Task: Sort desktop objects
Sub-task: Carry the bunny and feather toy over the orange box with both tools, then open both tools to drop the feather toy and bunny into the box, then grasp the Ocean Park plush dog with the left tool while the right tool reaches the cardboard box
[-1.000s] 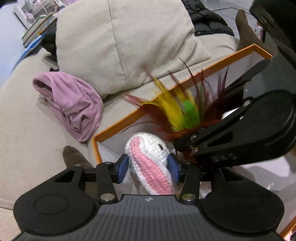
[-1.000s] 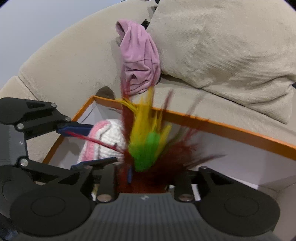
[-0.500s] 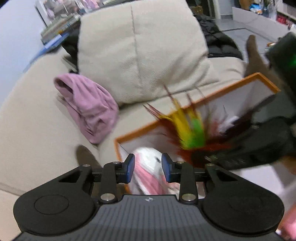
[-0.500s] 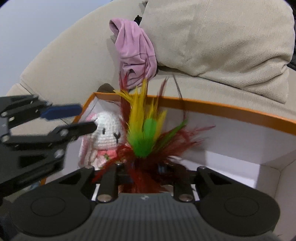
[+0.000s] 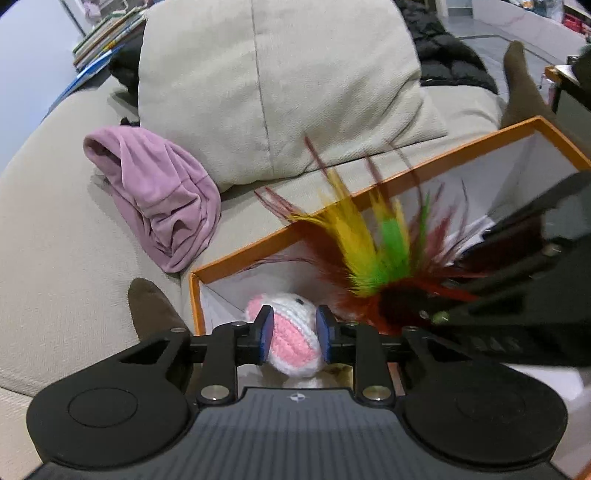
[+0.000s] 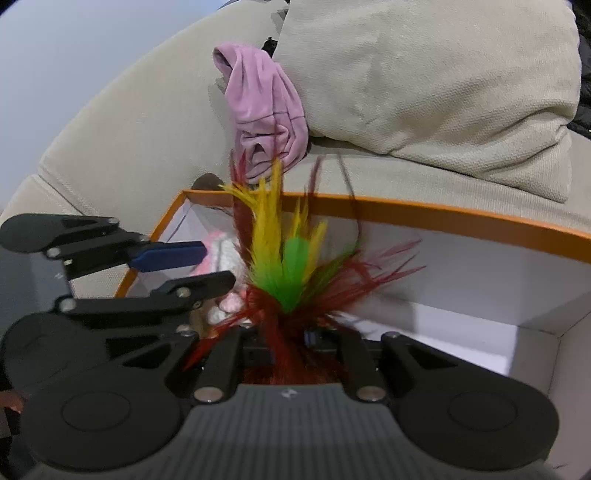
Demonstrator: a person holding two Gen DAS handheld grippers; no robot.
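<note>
A white and pink crocheted bunny [image 5: 291, 343] lies in the near left corner of a white box with an orange rim [image 5: 406, 173]. My left gripper [image 5: 293, 332] is closing, and both blue pads press on the bunny's sides. From the right wrist view the same left gripper [image 6: 218, 264] reaches in from the left over the bunny [image 6: 225, 254]. A feather toy [image 6: 291, 266] of red, yellow and green plumes stands up from my right gripper [image 6: 291, 338]. Its jaws are closing on the dark red base, which hides the pads. In the left wrist view the feather toy [image 5: 373, 254] fans out of the right gripper [image 5: 439, 295].
The box [image 6: 443, 212] rests on a beige sofa. A purple cloth [image 5: 162, 206] lies just behind its left corner, under a big beige cushion [image 5: 280, 81]. A black jacket [image 5: 443, 55] and stacked books [image 5: 107, 33] sit further back. A dark brown sock [image 5: 151, 306] lies left of the box.
The left gripper swung up off the bunny, then came back down with its jaws narrower and pinching it. The right jaws narrowed around the feather base. The feathers shook.
</note>
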